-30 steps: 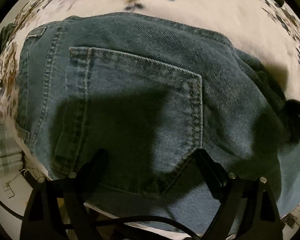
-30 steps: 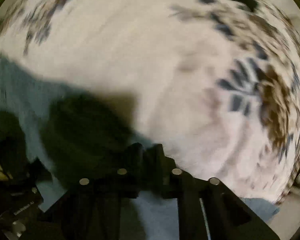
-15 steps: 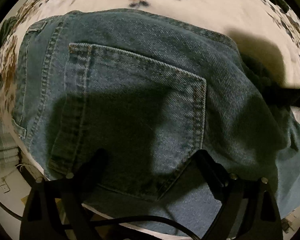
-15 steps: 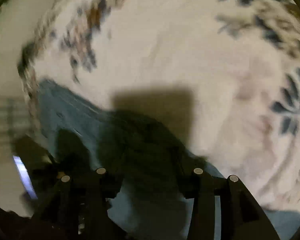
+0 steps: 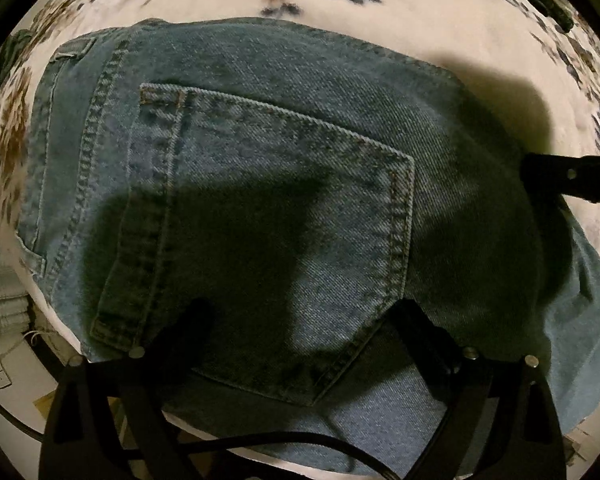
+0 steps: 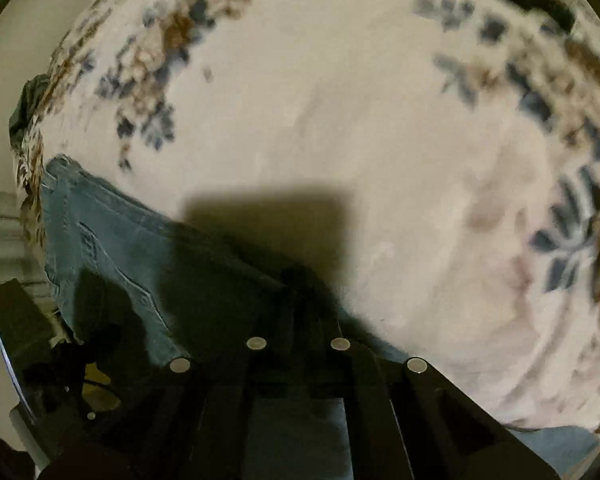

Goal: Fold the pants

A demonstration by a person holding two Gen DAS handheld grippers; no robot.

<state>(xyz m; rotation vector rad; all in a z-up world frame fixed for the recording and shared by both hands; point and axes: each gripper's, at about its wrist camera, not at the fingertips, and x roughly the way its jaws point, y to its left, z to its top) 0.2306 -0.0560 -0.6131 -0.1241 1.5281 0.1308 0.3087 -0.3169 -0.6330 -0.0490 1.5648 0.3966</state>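
Blue denim pants [image 5: 284,184] lie back-pocket up on a floral bedspread [image 5: 440,28], waistband toward the left edge. The left tool [image 5: 300,320] hovers low over the back pocket [image 5: 268,216], its fingers spread wide and holding nothing. Further right, the right tool [image 6: 300,280] has its fingers drawn narrow at the pants' far edge; whether denim is pinched between them cannot be told in the shadow. A clean fold likely calls for gripping both layers at the edge and keeping the seams aligned while lifting
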